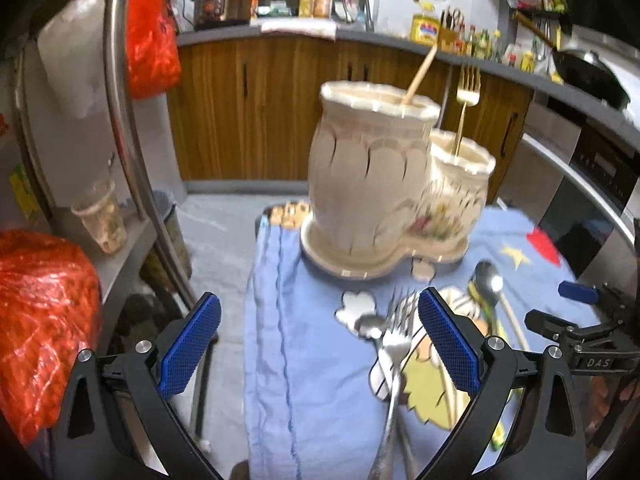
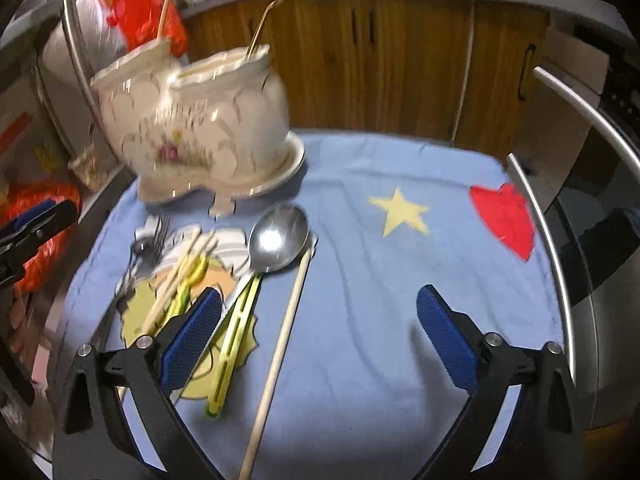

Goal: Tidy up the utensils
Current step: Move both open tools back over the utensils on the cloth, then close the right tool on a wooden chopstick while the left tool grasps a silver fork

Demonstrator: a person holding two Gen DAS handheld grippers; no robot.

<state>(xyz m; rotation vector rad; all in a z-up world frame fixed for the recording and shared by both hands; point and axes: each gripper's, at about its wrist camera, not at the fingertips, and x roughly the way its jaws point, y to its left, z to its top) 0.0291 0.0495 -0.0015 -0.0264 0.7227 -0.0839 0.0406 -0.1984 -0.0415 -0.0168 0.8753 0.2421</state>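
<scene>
Utensils, loose, lay on a blue cartoon-print cloth (image 2: 400, 280) covering the worktop. In the right wrist view: one large steel spoon (image 2: 279, 238) at centre, bowl toward 12 o'clock; one wooden chopstick (image 2: 280, 344) just beside it at 3 o'clock; one yellow-green slotted utensil (image 2: 234, 344) at its 7 o'clock, under the spoon handle; pale chopsticks (image 2: 176, 276) and a cluster of steel forks (image 2: 154, 240) at 9 o'clock, overlapping.

Holder: a cream ceramic two-pot caddy (image 2: 208, 120) on its own saucer, at 11 o'clock of the spoon, upright. The smaller pot held a gold fork (image 1: 466, 104), tines up; the taller pot held a wooden stick (image 1: 420, 76).

Left gripper (image 1: 320, 340): fingers spread wide, holding nothing; the fork cluster (image 1: 396, 336) lay below, between them, toward the right-hand finger.

Right gripper (image 2: 318, 344): fingers spread wide, holding nothing, above the cloth with the single chopstick between them.

Surroundings: wooden cabinets (image 1: 260, 108) at 12 o'clock; red plastic bags (image 1: 44, 312) at 9 o'clock.
</scene>
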